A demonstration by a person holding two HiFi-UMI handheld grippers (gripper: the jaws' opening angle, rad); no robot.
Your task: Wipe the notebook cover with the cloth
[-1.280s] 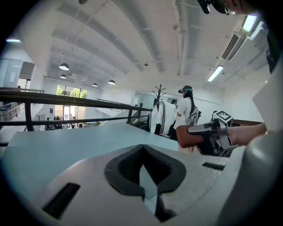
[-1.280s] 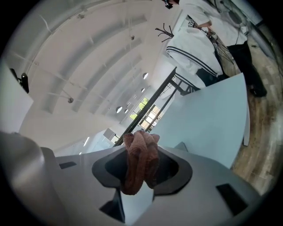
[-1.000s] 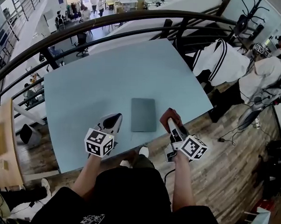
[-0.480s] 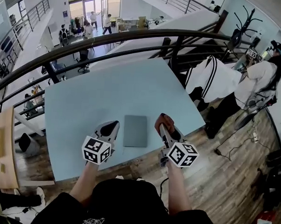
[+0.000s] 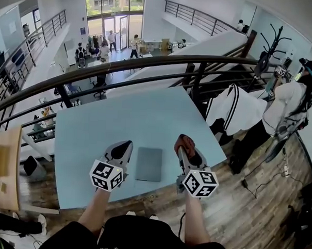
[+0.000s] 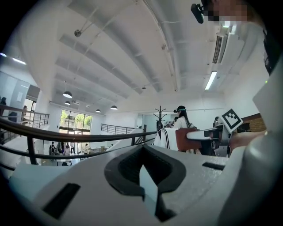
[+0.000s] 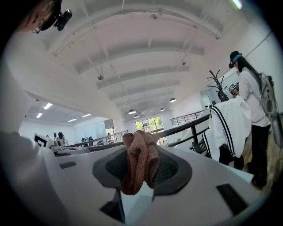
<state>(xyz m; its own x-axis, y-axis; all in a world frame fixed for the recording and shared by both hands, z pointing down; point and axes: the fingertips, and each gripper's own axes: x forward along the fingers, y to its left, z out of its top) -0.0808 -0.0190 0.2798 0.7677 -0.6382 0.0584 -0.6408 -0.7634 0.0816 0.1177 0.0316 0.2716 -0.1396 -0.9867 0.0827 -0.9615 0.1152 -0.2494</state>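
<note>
A grey notebook (image 5: 149,164) lies flat on the pale blue table (image 5: 125,120), near its front edge. My left gripper (image 5: 122,148) hovers just left of the notebook, jaws shut with nothing between them (image 6: 142,170). My right gripper (image 5: 185,143) is held just right of the notebook, shut on a bunched reddish-brown cloth (image 5: 185,145). In the right gripper view the cloth (image 7: 139,161) bulges out between the closed jaws. Both grippers are tilted upward, so neither gripper view shows the notebook.
A dark curved railing (image 5: 148,61) runs behind the table. A white jacket with black stripes (image 5: 234,112) hangs over the rail at right, and a person in white (image 5: 288,109) stands beyond it. Wooden floor (image 5: 234,212) lies below the table's front edge.
The head camera has tilted up, so table and notebook sit lower and smaller in view. Both grippers stay beside the notebook, the cloth still held in the right one.
</note>
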